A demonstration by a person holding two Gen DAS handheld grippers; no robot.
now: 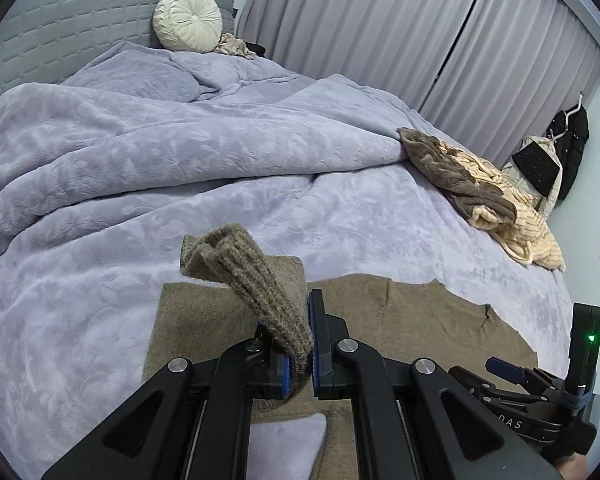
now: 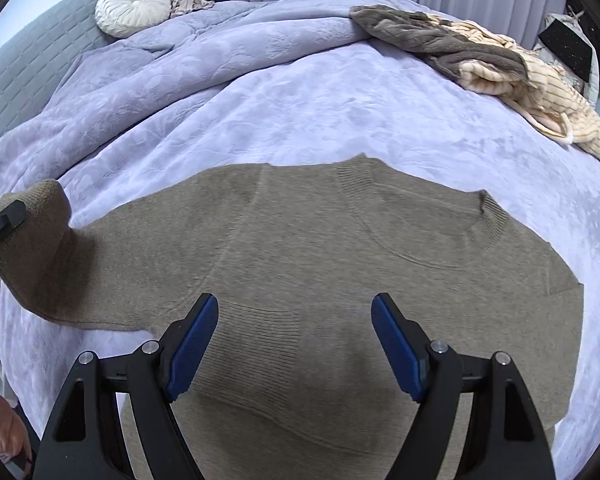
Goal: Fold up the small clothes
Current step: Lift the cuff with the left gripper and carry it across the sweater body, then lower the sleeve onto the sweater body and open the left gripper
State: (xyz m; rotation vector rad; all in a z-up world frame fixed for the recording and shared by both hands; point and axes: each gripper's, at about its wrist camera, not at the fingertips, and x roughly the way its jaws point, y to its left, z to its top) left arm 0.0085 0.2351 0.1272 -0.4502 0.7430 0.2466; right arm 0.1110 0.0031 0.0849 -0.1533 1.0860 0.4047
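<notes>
Black gripper arms fill the bottom of both views. Clenched on a ribbed sleeve cuff (image 1: 256, 280), the left gripper (image 1: 300, 364) lifts that sleeve clear of a brown knitted sweater (image 2: 340, 248), which lies spread flat across the near part of a bed covered in a lilac fleece blanket (image 2: 300, 112). Over the sweater's lower body hangs the right gripper (image 2: 296, 344), its blue pads (image 2: 192, 344) spread wide, holding nothing and not touching the knit.

Its ribbed collar (image 2: 488, 216) sits at the far side, toward the head of the bed. A white round cushion (image 1: 188, 18) rests against the grey headboard (image 1: 80, 4), and a heap of brown and cream clothes (image 1: 480, 184) waits well apart at the right edge of the bed.

Folding appears to be at the sleeve stage. To do it well, the raised sleeve should probably be carried across the chest and laid flat and straight, with the cuff kept inside the body outline. The free gripper could pin the body so the knit does not drag or bunch.
</notes>
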